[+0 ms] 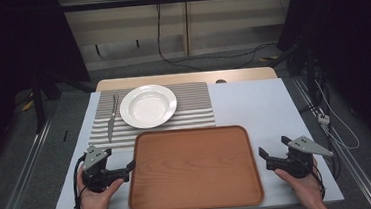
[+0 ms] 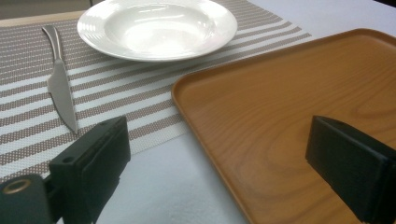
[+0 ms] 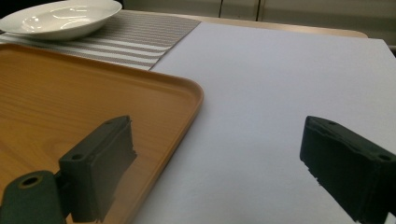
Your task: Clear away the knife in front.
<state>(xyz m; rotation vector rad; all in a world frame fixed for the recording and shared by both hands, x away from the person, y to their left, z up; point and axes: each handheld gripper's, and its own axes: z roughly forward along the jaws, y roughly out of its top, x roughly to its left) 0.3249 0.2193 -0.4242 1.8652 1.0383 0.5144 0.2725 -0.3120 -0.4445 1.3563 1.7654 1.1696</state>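
One tray (image 1: 193, 169), one plate (image 1: 148, 106), one knife (image 1: 111, 119)

So the high view sits above the near side of the table (image 1: 253, 104), looking forward and down, taking in the whole top plus floor behind. The left gripper view rides low, close to the surface, facing the tray (image 2: 289, 116) corner, plate (image 2: 156, 28) and knife (image 2: 60, 84). The right gripper view is just as low, looking across the tray's right edge. All three share tray and plate.
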